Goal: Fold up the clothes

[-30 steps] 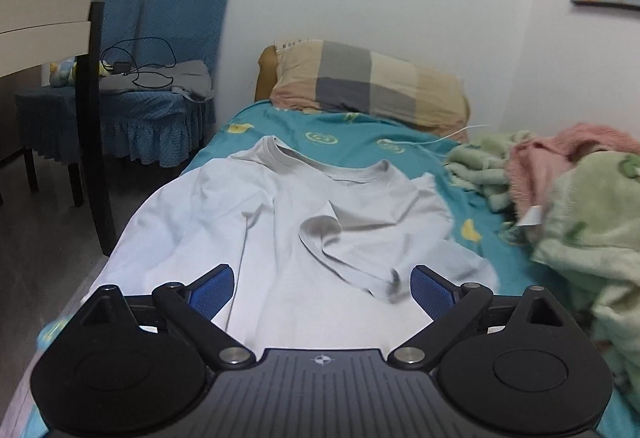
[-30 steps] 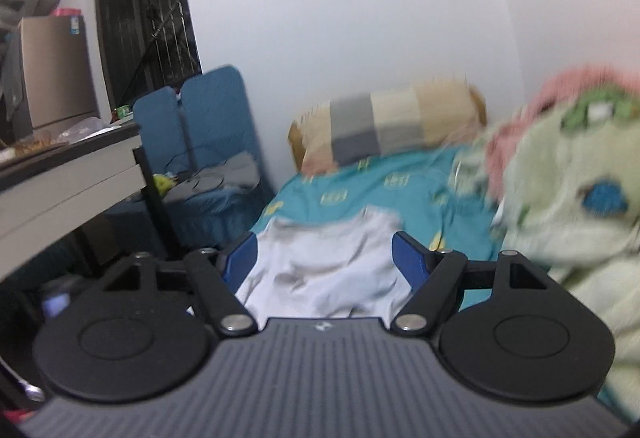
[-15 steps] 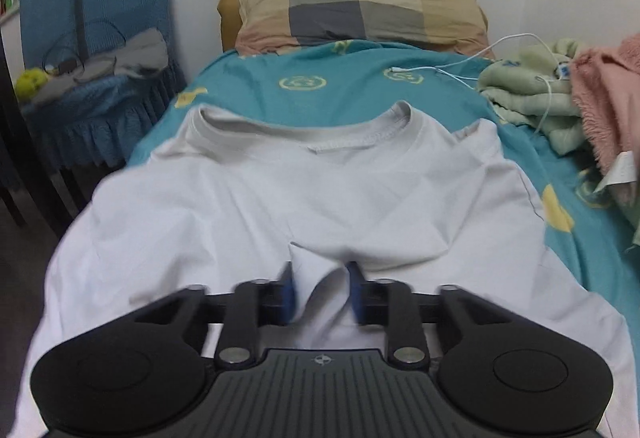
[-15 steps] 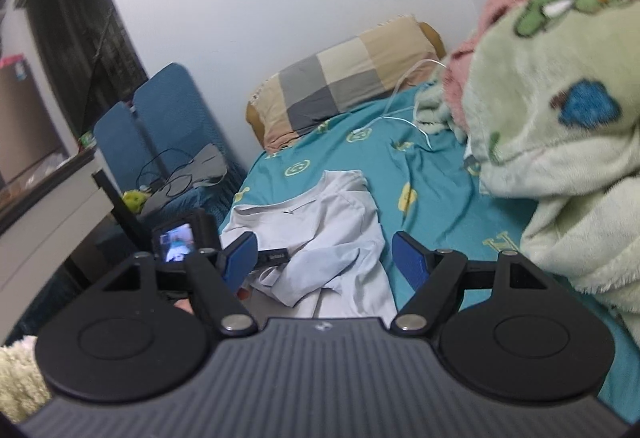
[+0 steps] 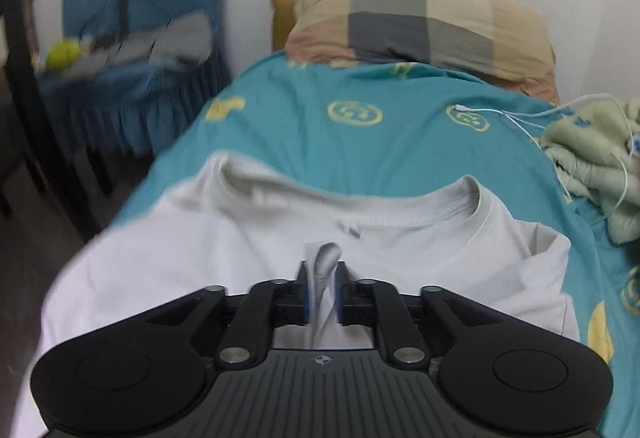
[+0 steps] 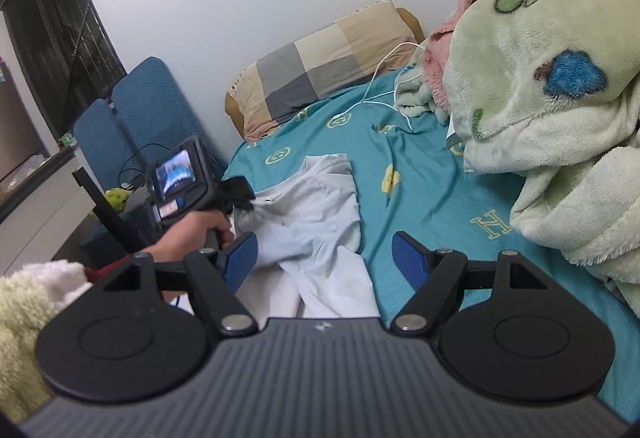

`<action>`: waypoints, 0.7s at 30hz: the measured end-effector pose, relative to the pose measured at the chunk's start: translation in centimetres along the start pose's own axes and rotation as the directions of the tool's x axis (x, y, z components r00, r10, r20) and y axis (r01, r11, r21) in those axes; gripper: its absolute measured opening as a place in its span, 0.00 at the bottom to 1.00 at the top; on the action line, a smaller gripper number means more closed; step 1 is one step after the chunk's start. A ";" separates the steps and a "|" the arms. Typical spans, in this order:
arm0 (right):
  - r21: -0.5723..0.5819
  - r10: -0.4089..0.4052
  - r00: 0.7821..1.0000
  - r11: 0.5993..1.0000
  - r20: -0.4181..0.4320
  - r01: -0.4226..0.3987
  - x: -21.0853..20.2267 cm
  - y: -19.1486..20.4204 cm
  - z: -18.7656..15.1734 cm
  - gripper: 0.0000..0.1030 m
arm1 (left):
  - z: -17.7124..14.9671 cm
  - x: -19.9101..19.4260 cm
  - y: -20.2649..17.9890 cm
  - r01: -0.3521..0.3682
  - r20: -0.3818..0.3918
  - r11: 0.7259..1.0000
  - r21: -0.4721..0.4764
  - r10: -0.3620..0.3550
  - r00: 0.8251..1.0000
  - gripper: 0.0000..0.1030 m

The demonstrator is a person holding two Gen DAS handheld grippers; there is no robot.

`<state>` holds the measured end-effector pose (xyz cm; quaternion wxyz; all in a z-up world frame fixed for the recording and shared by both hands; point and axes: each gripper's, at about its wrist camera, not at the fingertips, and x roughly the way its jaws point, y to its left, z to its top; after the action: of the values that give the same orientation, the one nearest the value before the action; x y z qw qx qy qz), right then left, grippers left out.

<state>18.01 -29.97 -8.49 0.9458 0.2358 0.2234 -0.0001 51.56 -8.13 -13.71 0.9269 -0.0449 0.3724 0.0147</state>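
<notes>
A white T-shirt (image 5: 420,254) lies on the teal bed sheet (image 5: 360,142), collar toward the pillow. My left gripper (image 5: 322,292) is shut on a pinched fold of the shirt's fabric, just below the collar. In the right wrist view the shirt (image 6: 316,214) is bunched and lifted at its left side, where the left gripper (image 6: 240,194) holds it. My right gripper (image 6: 325,258) is open and empty, hovering above the shirt's lower part.
A checked pillow (image 5: 416,18) lies at the head of the bed. Green and pink fleece blankets (image 6: 540,78) are piled on the right side. A white charging cable (image 6: 384,86) lies on the sheet. Blue chairs (image 6: 132,118) and a dark table stand left of the bed.
My left gripper has closed fully on a fold of the shirt and carried it toward the collar. My right gripper has stayed open, shifting only slightly.
</notes>
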 end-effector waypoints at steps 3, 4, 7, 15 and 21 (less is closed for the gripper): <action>0.021 0.001 1.000 1.000 0.003 -0.001 0.0 -0.6 0.3 0.74 | -1.2 -2.9 1.7 0.012 0.032 0.997 -0.076 -0.009 0.999 0.52; 0.029 -0.001 1.000 1.000 0.008 0.000 0.0 -0.8 0.4 0.74 | -1.8 -4.4 2.4 0.014 0.054 0.994 -0.106 -0.008 0.999 0.66; 0.046 0.022 1.000 0.999 0.010 -0.022 -0.2 -1.2 0.8 0.74 | -4.9 -9.7 4.2 0.066 0.071 0.986 -0.154 -0.055 0.996 0.75; -0.008 0.048 0.998 0.999 -0.030 -0.049 -0.7 -0.6 0.4 0.74 | -16.4 -24.4 5.9 0.170 0.047 0.953 -0.249 -0.163 0.985 0.75; -0.075 0.050 0.998 0.996 -0.047 -0.054 -4.1 0.0 0.7 0.74 | -22.5 -33.1 6.1 0.224 0.064 0.954 -0.199 -0.215 0.974 0.75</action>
<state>14.66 -30.69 -6.24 0.9484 0.2055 0.2385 0.0385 11.77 -3.95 -7.42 0.9207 -0.1810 0.3424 -0.0491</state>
